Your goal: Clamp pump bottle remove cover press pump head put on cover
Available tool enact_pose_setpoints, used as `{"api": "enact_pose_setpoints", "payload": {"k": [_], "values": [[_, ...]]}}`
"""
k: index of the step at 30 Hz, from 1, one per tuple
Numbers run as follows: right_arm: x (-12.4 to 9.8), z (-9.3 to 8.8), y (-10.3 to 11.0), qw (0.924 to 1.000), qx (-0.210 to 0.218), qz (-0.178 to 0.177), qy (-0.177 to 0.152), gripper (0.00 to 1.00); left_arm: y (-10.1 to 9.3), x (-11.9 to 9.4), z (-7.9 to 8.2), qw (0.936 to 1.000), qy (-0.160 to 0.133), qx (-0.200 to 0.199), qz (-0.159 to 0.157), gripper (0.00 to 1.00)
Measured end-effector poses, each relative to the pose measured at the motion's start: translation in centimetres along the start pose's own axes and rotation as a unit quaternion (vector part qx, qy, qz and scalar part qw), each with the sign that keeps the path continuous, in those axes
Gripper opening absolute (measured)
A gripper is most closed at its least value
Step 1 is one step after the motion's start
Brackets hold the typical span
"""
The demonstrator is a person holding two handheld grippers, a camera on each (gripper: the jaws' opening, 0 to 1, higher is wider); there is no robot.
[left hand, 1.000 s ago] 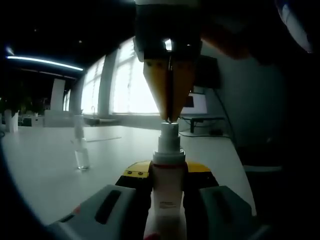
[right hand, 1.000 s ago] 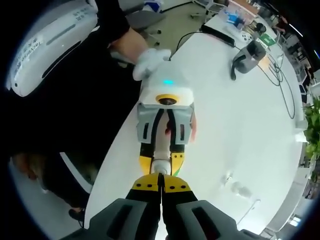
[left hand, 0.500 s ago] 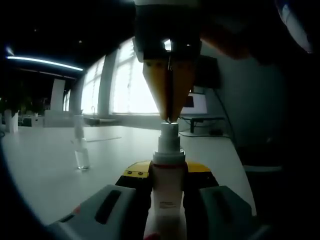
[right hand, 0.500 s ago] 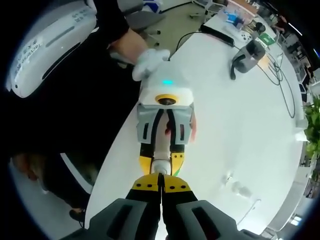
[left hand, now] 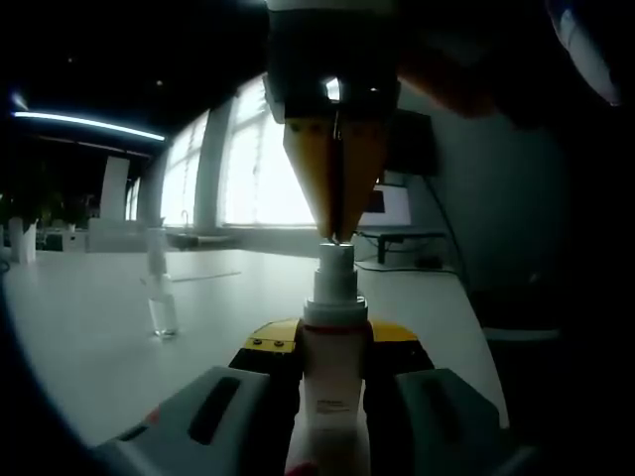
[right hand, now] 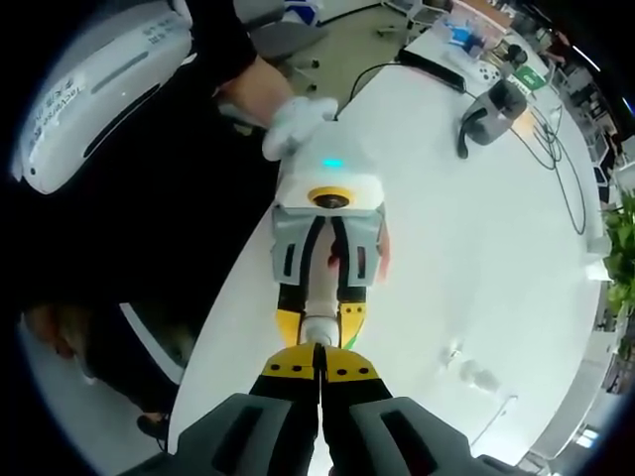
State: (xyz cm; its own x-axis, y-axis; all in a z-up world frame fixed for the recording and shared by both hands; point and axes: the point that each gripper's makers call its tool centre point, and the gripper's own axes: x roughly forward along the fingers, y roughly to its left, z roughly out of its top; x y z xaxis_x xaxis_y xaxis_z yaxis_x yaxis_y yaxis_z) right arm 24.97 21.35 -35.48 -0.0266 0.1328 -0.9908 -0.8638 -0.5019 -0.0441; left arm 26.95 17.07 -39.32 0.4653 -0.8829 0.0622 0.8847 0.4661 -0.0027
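Observation:
A white pump bottle [left hand: 332, 382] stands upright between the yellow-tipped jaws of my left gripper [left hand: 332, 342], which is shut on its body. My right gripper [left hand: 335, 234] comes down from the top of the left gripper view, shut, with its tips touching the top of the pump head [left hand: 334, 260]. In the right gripper view my right gripper [right hand: 319, 365] points straight down at the pump head [right hand: 317, 330], held by the left gripper [right hand: 321, 319]. The clear cover [left hand: 160, 297] stands on the white table, apart from the bottle; it appears small [right hand: 462, 365] in the right gripper view.
The white table [right hand: 476, 248] has a curved edge close beside the grippers. A grey device [right hand: 493, 107] with a black cable lies at its far end. A gloved hand [right hand: 296, 121] holds the left gripper. A monitor [left hand: 389, 205] and windows stand behind.

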Motion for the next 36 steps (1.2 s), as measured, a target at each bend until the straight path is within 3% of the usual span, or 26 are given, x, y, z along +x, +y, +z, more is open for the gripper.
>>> {"api": "enact_pose_setpoints", "payload": {"k": [36], "values": [[0.62, -0.06, -0.02, 0.9999, 0.006, 0.006, 0.009, 0.00, -0.03, -0.03, -0.01, 1.0000, 0.000, 0.001, -0.001, 0.14]]}}
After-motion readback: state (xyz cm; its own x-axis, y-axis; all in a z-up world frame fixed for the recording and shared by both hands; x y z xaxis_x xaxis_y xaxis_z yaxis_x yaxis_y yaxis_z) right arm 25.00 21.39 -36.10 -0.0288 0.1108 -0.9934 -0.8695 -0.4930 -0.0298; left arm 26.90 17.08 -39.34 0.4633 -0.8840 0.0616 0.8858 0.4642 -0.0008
